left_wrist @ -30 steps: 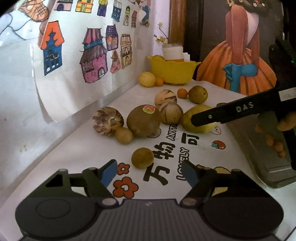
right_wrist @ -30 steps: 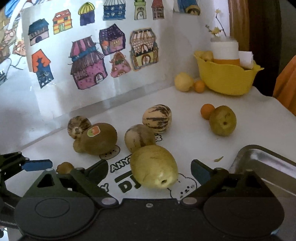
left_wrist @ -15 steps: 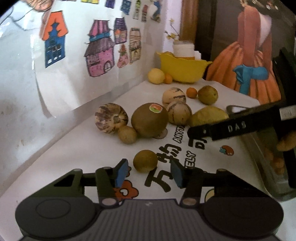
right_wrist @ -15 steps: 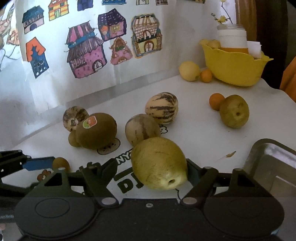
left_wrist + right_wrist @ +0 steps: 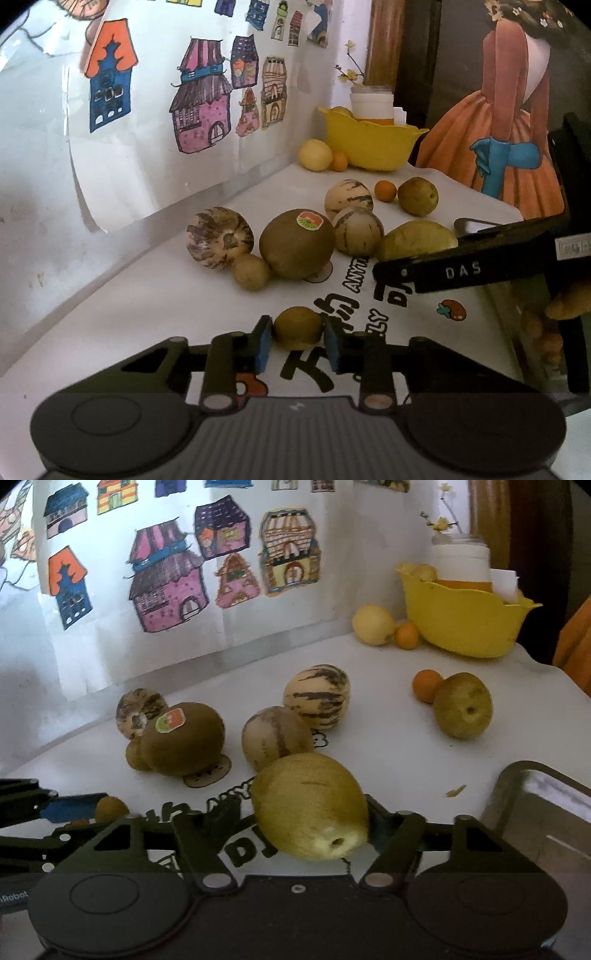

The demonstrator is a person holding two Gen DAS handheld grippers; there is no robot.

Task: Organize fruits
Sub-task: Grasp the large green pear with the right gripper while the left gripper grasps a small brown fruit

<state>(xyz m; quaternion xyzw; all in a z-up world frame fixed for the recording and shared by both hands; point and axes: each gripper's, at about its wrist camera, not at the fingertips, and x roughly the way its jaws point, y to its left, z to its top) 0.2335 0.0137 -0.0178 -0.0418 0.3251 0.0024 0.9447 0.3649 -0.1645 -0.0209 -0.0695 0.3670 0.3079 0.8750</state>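
Note:
Fruits lie scattered on a white printed tablecloth (image 5: 155, 295). My left gripper (image 5: 298, 345) is shut on a small round brown fruit (image 5: 297, 326), its blue pads pressing both sides, low over the cloth. In the right wrist view the same small brown fruit (image 5: 110, 808) shows at the far left. My right gripper (image 5: 304, 814) straddles a large yellow-green fruit (image 5: 310, 808). Its jaws are closing: the right pad sits against the fruit and a thin gap remains on the left. One right finger (image 5: 461, 269) crosses in front of that fruit (image 5: 413, 238).
A stickered kiwi (image 5: 295, 247), three striped pepino melons (image 5: 218, 240), a green pear (image 5: 461, 705) and small oranges (image 5: 424, 685) lie further back. A yellow bowl (image 5: 461, 627) stands at the rear. A metal tray (image 5: 535, 805) sits right. A paper-covered wall (image 5: 110, 147) runs along the left.
The left jaws closed from wide open onto the small brown fruit. The right jaws narrowed around the large yellow-green fruit. Both hands stayed nearly in place.

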